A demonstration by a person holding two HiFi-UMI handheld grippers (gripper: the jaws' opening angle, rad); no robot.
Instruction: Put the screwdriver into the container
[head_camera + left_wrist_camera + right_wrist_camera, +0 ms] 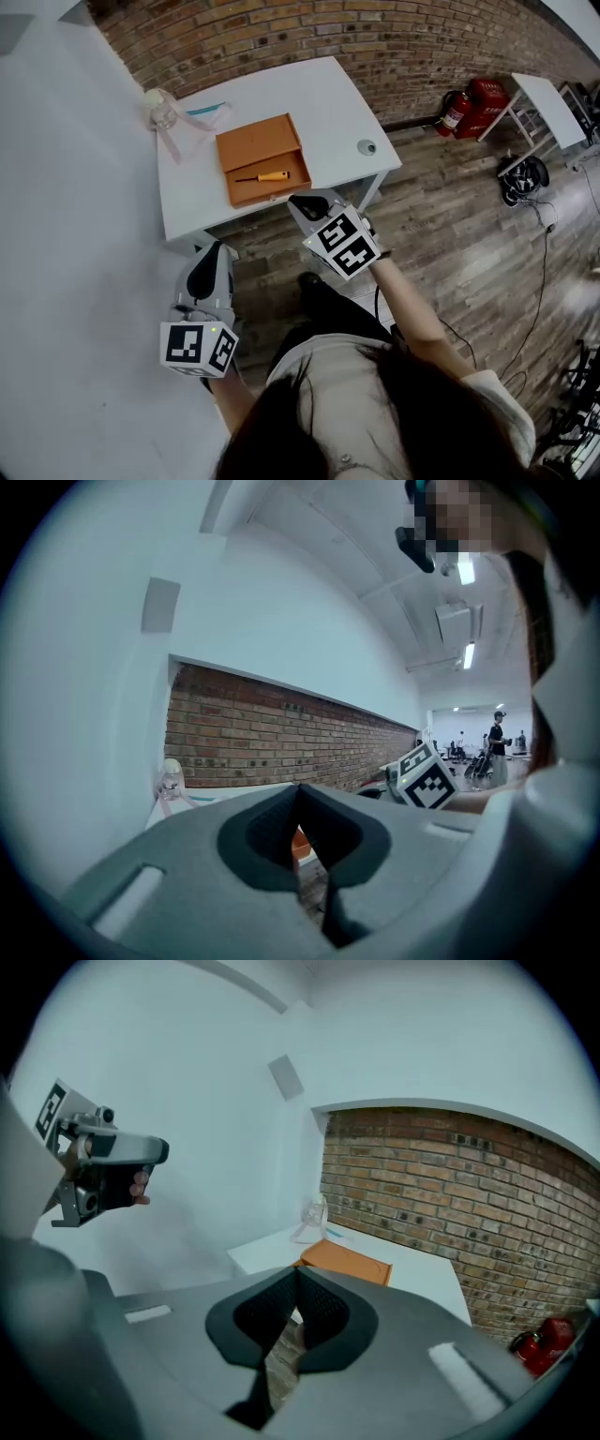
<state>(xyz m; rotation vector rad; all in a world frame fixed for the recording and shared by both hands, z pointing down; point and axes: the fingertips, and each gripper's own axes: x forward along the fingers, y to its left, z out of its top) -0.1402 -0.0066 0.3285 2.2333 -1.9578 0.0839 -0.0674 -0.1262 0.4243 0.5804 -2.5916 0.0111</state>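
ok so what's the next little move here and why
Probably none on the screwdriver: it already seems to lie inside the open lower part of the orange container on the white table. Both the left gripper and the right gripper are shut, empty and short of the container, so I'd just hold them clear.

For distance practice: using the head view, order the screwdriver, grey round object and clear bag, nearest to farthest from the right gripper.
1. screwdriver, in the orange container, just ahead.
2. grey round object, table's right edge.
3. clear bag, far left corner.
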